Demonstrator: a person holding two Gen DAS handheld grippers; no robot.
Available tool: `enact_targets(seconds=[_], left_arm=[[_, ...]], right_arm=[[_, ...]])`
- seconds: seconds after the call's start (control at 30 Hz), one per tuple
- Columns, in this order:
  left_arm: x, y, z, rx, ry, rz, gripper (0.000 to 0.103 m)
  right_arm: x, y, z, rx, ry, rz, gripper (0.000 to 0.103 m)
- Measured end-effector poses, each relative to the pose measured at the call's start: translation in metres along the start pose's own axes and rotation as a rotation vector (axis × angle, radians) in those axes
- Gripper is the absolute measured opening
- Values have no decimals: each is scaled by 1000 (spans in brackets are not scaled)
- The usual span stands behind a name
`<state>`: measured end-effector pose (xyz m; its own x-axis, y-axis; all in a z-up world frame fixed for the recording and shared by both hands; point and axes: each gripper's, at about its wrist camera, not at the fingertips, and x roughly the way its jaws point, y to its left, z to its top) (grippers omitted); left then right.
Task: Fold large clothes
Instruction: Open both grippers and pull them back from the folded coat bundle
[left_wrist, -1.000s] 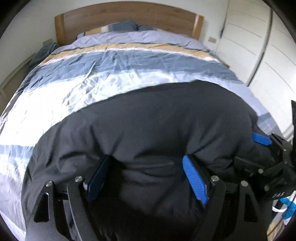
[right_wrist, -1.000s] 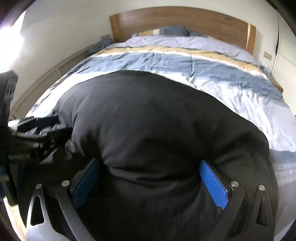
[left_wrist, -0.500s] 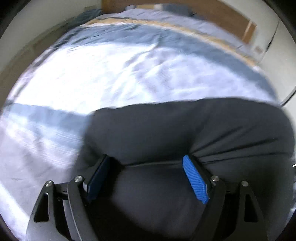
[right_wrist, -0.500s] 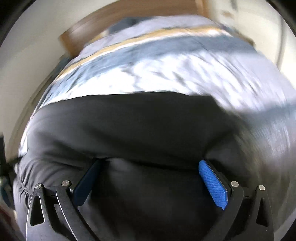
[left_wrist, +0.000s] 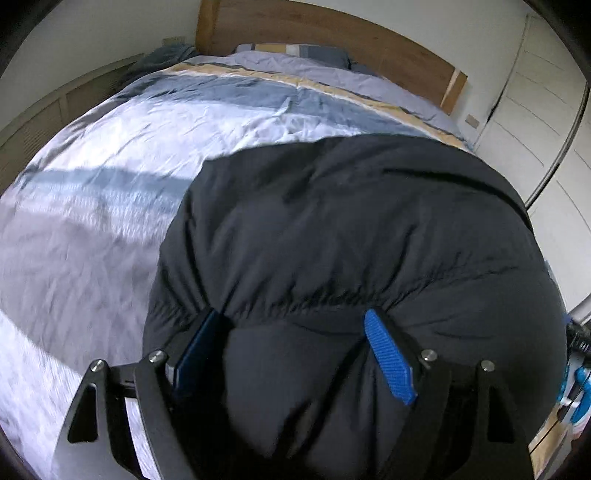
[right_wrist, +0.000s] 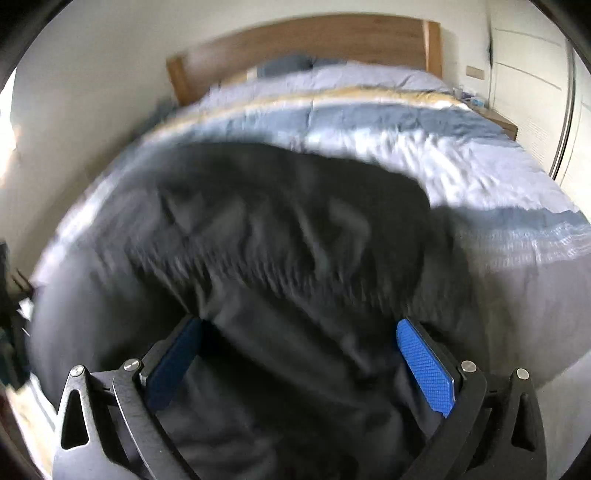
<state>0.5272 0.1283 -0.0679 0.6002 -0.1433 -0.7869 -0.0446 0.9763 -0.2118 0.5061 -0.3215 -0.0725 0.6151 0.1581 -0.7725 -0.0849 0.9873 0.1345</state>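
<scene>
One black puffer jacket (left_wrist: 351, 240) fills the lower centre of both views, bulging over the striped bed (left_wrist: 110, 166). Padded, soft and probably slick — best gripped at a quilted seam or hem. Two grippers: left gripper (left_wrist: 291, 354) and right gripper (right_wrist: 299, 362), each with jaws fairly wide, bunched jacket between them (right view blurred).
</scene>
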Motion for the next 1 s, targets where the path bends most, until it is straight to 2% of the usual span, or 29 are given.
enact_targets(seconds=[0.1,0.13,0.2,0.3,0.37,0.47,0.63,1.0], left_arm=[[-11,1,-10,-1,-12,35,81],[-21,-2,-15,17,-35,57,80],[-36,-3,-23,22,-73,41,80],[-45,-13,-40,54,-96,44,80],[-42,-14,-52,63,-109,51,80],[-40,-8,-58,20,-145,37,80],[-45,-8,-63,31,-147,34,80],[-59,-6,-74,47,-137,39,80]], right_arm=[[-7,-13,-19,35,-1,-23,102],[-10,-20,-22,53,7,-58,102],[-21,-28,-27,79,11,-136,103],[-43,-28,-39,116,-29,-92,103],[-51,-22,-50,97,-35,-84,102],[-46,-20,-67,92,2,-95,102],[-41,-47,-82,231,43,-31,102],[-60,-29,-90,191,62,-92,102]])
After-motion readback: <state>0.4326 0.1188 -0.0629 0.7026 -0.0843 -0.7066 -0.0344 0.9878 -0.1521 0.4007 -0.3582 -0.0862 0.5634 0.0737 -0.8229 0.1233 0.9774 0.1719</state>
